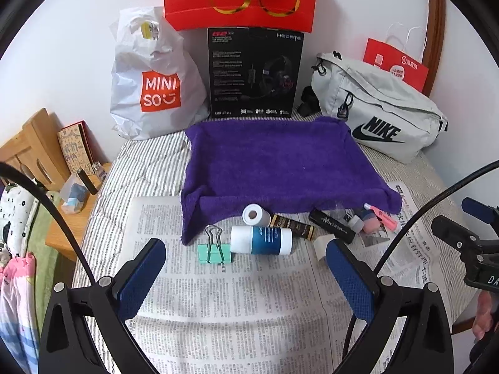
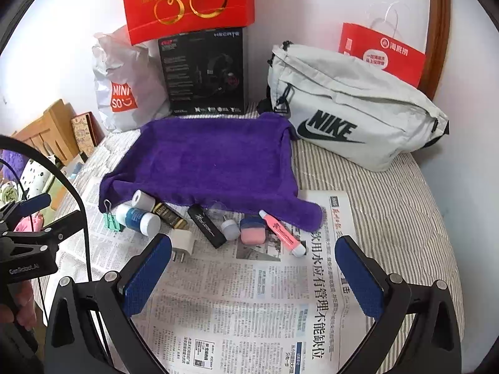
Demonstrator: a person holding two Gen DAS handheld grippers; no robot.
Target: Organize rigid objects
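— So, left wrist view first: how do the fingers stand?

— The left gripper [image 1: 244, 268] is spread wide, holding nothing, over the newspaper [image 1: 224, 296]. Just beyond its tips lies the row of small things: a green clip [image 1: 215, 251], a blue-and-white bottle [image 1: 262, 240] on its side, a white roll [image 1: 256, 215] touching the purple towel [image 1: 274, 162], a gold-and-black tube [image 1: 293, 226] and a black stick [image 1: 332, 226]. The clip and bottle lie between the finger lines, ahead of them; a white plug [image 1: 322, 243] sits just beside the right finger.

— And the right wrist view?

— The right gripper [image 2: 252, 266] is also wide apart and empty. The plug [image 2: 182, 244] is just beside its left finger. Ahead, between the fingers, lie a pink case [image 2: 252, 230], a small grey-white cap [image 2: 230, 227] and a pink highlighter [image 2: 282, 229]. All lie along the towel's near edge.
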